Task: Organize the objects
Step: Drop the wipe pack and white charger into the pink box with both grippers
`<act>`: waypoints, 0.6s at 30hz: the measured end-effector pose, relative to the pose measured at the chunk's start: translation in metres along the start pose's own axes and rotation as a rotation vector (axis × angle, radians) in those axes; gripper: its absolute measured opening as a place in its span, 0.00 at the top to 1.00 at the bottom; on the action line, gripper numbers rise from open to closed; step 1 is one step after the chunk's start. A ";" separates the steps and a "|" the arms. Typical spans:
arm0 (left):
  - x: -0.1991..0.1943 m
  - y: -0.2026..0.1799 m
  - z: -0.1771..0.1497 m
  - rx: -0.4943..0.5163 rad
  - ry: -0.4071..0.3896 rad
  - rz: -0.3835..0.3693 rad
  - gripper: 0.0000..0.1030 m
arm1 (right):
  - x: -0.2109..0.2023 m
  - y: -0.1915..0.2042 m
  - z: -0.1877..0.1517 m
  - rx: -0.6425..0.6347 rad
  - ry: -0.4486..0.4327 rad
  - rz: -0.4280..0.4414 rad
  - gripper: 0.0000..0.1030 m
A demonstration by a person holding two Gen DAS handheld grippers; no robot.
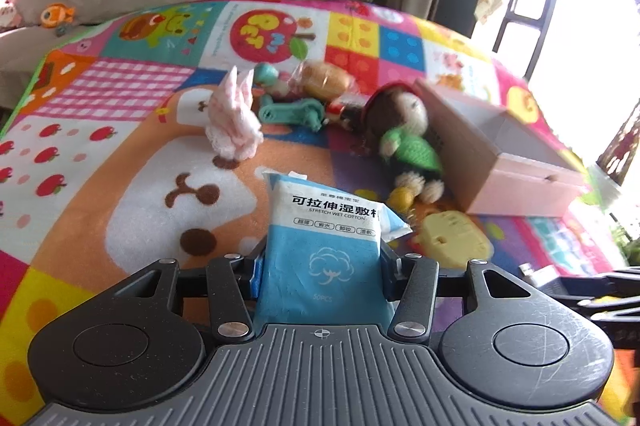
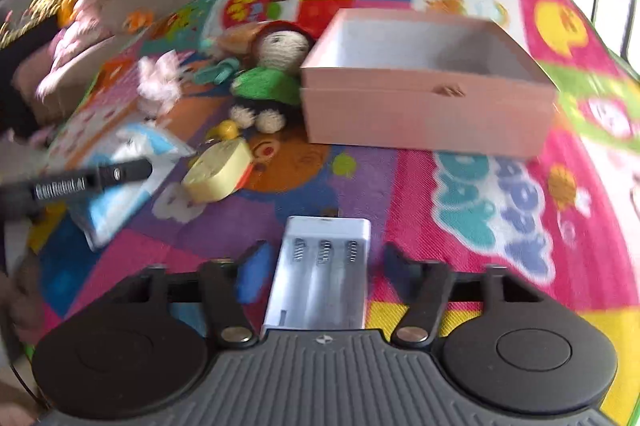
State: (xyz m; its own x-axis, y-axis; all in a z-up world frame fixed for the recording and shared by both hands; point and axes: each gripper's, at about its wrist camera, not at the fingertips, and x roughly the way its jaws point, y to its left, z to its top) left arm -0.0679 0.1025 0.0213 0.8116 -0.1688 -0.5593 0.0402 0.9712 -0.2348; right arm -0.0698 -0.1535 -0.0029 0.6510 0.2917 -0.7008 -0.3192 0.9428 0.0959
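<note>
My left gripper (image 1: 322, 250) is shut on a blue and white pack of wet cotton pads (image 1: 324, 246) and holds it over the colourful play mat (image 1: 120, 98). The pack and left gripper also show at the left of the right wrist view (image 2: 120, 182). My right gripper (image 2: 320, 258) has a white battery holder (image 2: 320, 274) between its fingers, which stand apart from its sides. An open pink box (image 2: 424, 90) sits on the mat ahead of it; it also shows at the right in the left wrist view (image 1: 516, 162).
A crochet doll in green (image 1: 404, 130), a pink knitted rabbit (image 1: 234, 118), teal plastic toys (image 1: 292, 110), a wrapped bun (image 1: 324, 78) and a yellow toy (image 1: 452, 238) lie on the mat left of the box. Plush toys (image 1: 60, 14) sit on a sofa behind.
</note>
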 end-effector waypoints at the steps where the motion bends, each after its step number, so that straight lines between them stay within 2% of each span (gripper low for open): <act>1: -0.008 -0.002 0.006 -0.007 -0.018 -0.015 0.47 | -0.004 -0.002 -0.001 -0.006 -0.014 0.022 0.53; 4: -0.026 -0.019 0.041 0.003 -0.086 -0.068 0.47 | -0.022 -0.012 -0.005 0.003 -0.065 0.064 0.53; 6: -0.023 -0.046 0.074 0.024 -0.103 -0.120 0.47 | -0.035 -0.024 -0.003 0.027 -0.115 0.077 0.53; 9: 0.006 -0.095 0.112 0.033 -0.101 -0.199 0.47 | -0.054 -0.044 0.003 0.069 -0.208 0.088 0.54; 12: 0.059 -0.150 0.135 0.015 -0.081 -0.236 0.47 | -0.065 -0.061 0.009 0.113 -0.284 0.059 0.54; 15: 0.120 -0.180 0.129 -0.039 -0.028 -0.209 0.47 | -0.072 -0.079 0.010 0.156 -0.308 0.043 0.54; 18: 0.170 -0.190 0.110 -0.042 0.046 -0.020 0.47 | -0.078 -0.091 0.005 0.166 -0.321 0.001 0.54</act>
State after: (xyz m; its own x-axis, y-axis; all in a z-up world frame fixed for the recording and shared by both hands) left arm 0.1267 -0.0925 0.0581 0.7834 -0.1963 -0.5897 0.0306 0.9598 -0.2789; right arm -0.0882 -0.2615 0.0461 0.8425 0.3035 -0.4452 -0.2210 0.9482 0.2281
